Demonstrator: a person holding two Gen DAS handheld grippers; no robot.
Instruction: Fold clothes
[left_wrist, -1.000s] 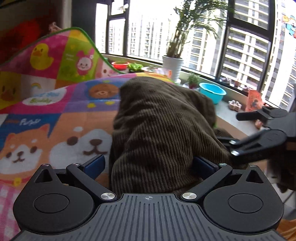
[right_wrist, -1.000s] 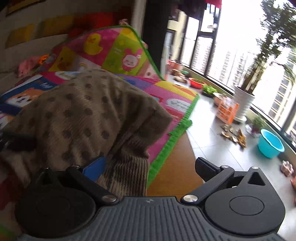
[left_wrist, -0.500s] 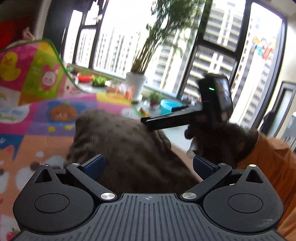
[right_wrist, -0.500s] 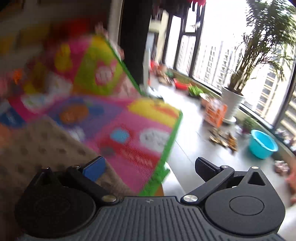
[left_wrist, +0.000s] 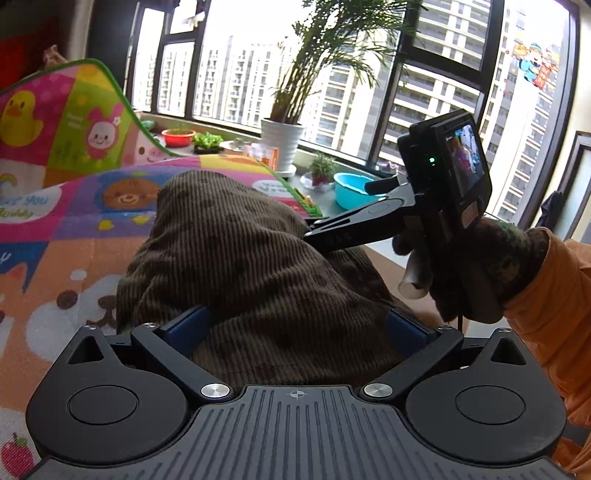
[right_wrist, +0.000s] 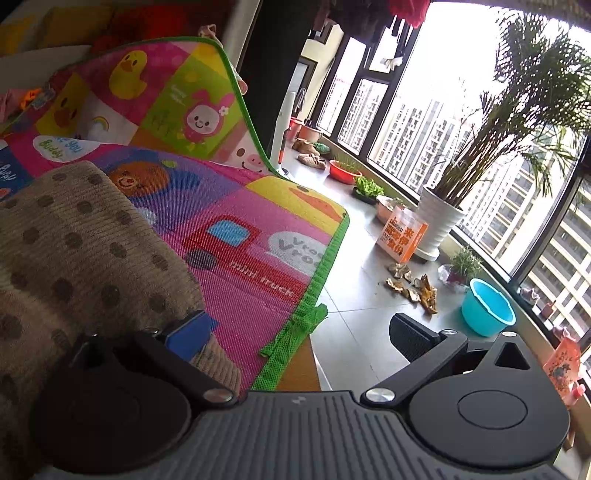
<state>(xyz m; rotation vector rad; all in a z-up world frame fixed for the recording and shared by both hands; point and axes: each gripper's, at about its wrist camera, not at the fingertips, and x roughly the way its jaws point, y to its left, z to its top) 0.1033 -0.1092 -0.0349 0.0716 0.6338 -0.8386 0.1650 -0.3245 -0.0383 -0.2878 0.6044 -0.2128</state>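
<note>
Right gripper (right_wrist: 299, 336) has swung clear, jaws wide beside the sweater (right_wrist: 74, 251).

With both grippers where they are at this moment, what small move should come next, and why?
Probably close the left gripper on the brown garment: its jaws stand wide with the cloth bunched between them, ungripped. The right gripper is open too, the garment only beside its left finger.

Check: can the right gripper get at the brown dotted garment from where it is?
Probably yes. The right gripper is open, and the brown dotted garment lies against its left finger on the play mat, nothing between.
</note>
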